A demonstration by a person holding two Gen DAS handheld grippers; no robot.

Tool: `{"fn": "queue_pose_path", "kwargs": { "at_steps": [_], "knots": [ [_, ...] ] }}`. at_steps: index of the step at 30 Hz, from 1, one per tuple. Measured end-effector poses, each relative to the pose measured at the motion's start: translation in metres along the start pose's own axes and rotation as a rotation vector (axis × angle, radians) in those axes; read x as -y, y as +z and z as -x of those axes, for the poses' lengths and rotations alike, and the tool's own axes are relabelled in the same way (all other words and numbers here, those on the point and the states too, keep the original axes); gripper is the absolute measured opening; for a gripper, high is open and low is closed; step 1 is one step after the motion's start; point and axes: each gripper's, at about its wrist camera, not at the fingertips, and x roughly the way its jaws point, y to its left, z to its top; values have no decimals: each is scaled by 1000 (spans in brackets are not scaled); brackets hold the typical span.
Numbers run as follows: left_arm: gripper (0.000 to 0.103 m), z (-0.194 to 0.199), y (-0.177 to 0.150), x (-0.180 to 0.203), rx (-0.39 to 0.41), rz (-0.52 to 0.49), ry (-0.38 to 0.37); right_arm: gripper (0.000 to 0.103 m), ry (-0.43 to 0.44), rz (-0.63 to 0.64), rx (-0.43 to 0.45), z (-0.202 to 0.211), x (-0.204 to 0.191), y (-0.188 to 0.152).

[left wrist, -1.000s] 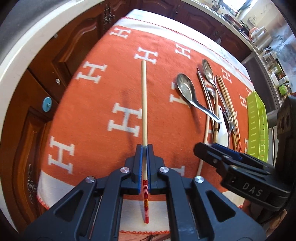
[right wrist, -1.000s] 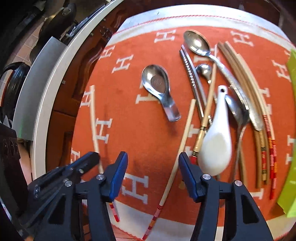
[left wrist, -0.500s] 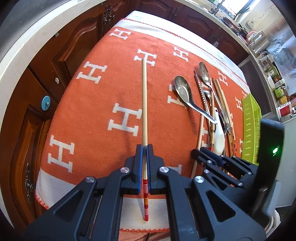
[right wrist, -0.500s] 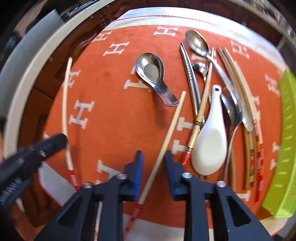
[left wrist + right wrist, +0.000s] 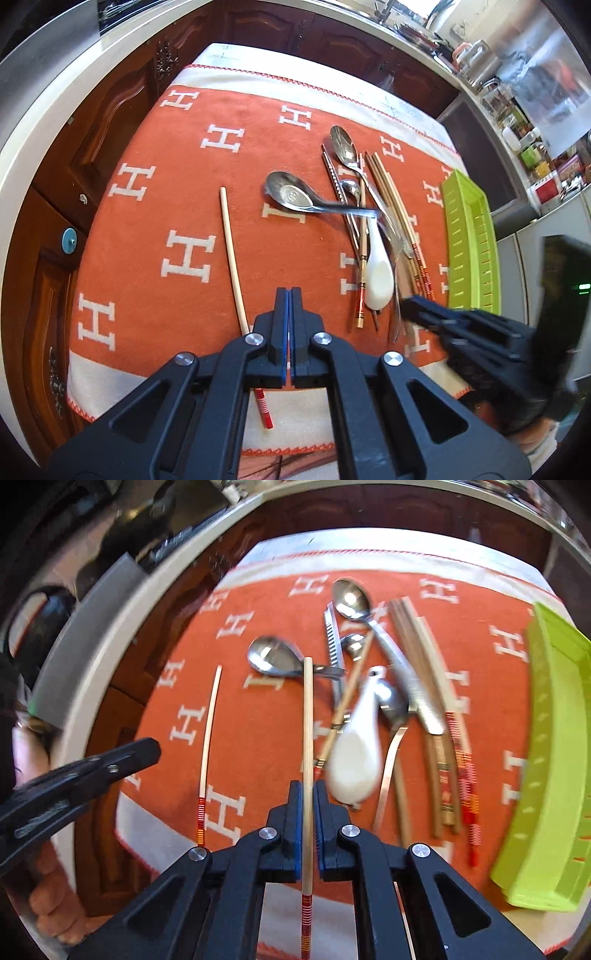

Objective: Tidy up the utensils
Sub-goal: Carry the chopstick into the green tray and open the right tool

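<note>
Gripping a pale chopstick point(image 5: 307, 738) in the right gripper point(image 5: 307, 805); pads point(image 5: 295, 812) pinched on the shaft above its red-banded end, long axis straight along the fingers, tip toward upper centre of the right wrist frame, over the steel soup spoon point(image 5: 271, 657); looks lifted off the orange H-pattern cloth point(image 5: 147, 229).

Left gripper point(image 5: 290, 317) fully closed, pads touching, nothing between them; matching second chopstick point(image 5: 232, 258) flat on the cloth just left of the fingertips in the left wrist frame, roughly parallel to the fingers, red end hidden under the gripper body.

Remaining pile (white ceramic spoon point(image 5: 378, 280), steel tablespoon point(image 5: 343, 142), darker chopsticks point(image 5: 391, 199)) centre-right; lime green tray point(image 5: 469, 240) at right edge.

Key relation, as a judgement: tray lies right of the held chopstick, tray's long axis roughly parallel to it; right gripper nearer; sideways shift likely, little rotation; left nearer the loose mate.
</note>
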Motion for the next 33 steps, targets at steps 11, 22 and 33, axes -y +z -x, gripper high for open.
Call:
{"fn": "queue_pose_path", "kwargs": {
  "at_steps": [11,22,33],
  "knots": [
    [32,-46,-23,-29,-28,38,156,5,5,-163,154,99,107,-3],
    [32,-61,-29,-28,18,35,188,5,-149,-337,177,132,243,42],
    [3,-63,-26,-22,23,26,235,55,-201,-330,164,90,254,54]
  ]
}}
